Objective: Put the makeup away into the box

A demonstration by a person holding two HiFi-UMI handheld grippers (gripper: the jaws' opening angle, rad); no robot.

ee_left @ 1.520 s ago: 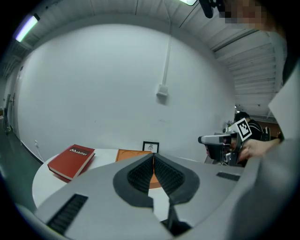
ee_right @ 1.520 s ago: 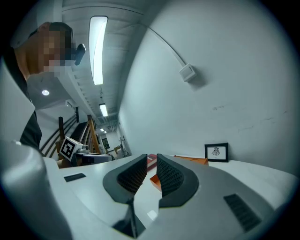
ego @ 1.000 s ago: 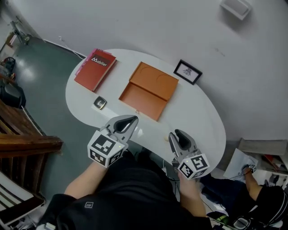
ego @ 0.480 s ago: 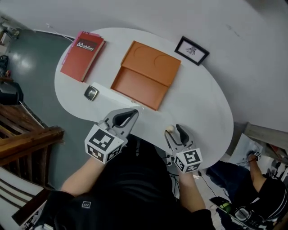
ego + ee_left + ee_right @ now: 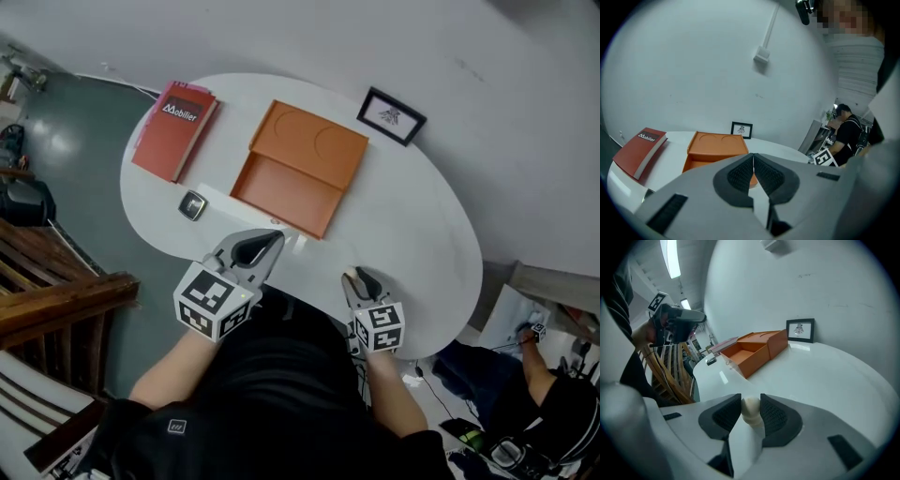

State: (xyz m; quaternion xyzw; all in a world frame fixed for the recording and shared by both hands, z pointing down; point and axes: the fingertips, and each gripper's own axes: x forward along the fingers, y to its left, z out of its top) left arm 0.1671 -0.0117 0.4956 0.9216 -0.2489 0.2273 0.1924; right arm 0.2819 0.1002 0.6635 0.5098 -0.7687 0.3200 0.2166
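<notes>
The orange box (image 5: 300, 169) lies open in the middle of the white table (image 5: 412, 234); it also shows in the left gripper view (image 5: 717, 145) and the right gripper view (image 5: 750, 350). A cream, egg-shaped makeup sponge (image 5: 751, 409) stands at the near table edge (image 5: 350, 273). My right gripper (image 5: 354, 277) (image 5: 751, 406) is closing around it, and both pads touch its sides. A small dark compact (image 5: 192, 204) lies left of the box. My left gripper (image 5: 272, 239) (image 5: 753, 157) hovers over the near edge, shut and empty.
A red book (image 5: 175, 129) lies at the table's far left. A framed picture (image 5: 391, 116) stands against the wall behind the box. A wooden bench (image 5: 56, 291) is on the floor to the left. Another person (image 5: 846, 126) stands at the right.
My right gripper has sunk to the near table edge, opened, and closed in on the sponge. The left gripper has dropped a little and stays shut.
</notes>
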